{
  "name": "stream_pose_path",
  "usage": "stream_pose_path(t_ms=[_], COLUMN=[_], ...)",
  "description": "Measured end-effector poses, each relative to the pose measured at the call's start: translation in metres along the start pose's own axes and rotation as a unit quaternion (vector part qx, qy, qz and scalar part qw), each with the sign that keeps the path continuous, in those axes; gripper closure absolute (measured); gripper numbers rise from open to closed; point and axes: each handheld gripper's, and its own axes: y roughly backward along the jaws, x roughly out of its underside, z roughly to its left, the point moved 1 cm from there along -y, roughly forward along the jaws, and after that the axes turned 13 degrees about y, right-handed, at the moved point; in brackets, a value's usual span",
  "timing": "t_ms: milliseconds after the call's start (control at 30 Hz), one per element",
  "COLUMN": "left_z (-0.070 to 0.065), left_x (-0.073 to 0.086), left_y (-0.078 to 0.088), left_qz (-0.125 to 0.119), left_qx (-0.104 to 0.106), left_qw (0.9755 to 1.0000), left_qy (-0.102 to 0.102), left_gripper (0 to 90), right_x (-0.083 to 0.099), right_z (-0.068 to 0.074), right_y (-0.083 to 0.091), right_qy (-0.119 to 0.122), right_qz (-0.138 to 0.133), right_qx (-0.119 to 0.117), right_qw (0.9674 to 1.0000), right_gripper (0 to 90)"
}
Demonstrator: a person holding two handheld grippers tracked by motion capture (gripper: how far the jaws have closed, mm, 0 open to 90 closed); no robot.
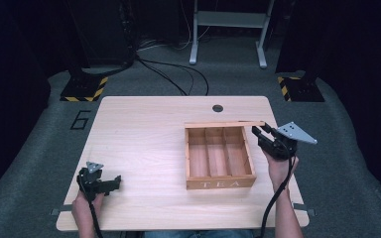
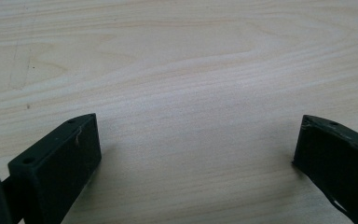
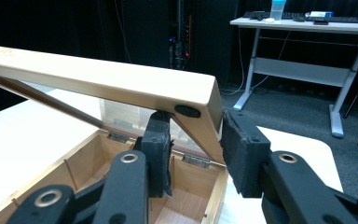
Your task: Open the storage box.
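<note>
- A wooden tea box [image 1: 220, 157] sits on the right half of the light wood worktop [image 1: 139, 148], with the word TEA on its front wall facing the person.
- The box is open; inside, two thin dividers split it into three long compartments, and in the high view they look empty.
- Its lid [image 3: 121, 84] is raised and hinged at the far wall; two small metal hinges [image 3: 196, 160] show in the right gripper view.
- The lid has a wooden frame with a clear pane, through which the box's back wall shows.
- The right gripper [image 1: 264, 134] is at the box's far right corner, held in the person's right hand [image 1: 278, 166].
- In the right gripper view its fingers [image 3: 157, 154] straddle the free corner of the lid frame, one under the frame and one against the outer side; they are grasping that lid corner.
- The left gripper [image 1: 110, 184] rests low near the near left edge of the worktop, well apart from the box, held in the left hand [image 1: 85, 201].
- In the left gripper view its fingers [image 2: 60, 158] are spread wide and released, with bare wood between them.
- Beyond the worktop lies grey carpet [image 1: 228, 64] with black cables [image 1: 178, 74] and a grey desk frame [image 1: 228, 29].
</note>
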Motion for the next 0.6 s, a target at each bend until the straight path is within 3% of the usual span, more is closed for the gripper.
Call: stream_pose_path(t_ms=[600], left_z=[0.0], left_x=[0.0], left_y=[0.0], left_qz=[-0.001], left_qx=[0.0], left_qw=[1.0], left_qy=[0.0], left_gripper=[0.5], right_x=[-0.018], right_z=[-0.011], right_y=[-0.013], right_qy=[0.005], right_qz=[0.008], right_qx=[0.0], right_qw=[1.0], right_gripper=[63.3])
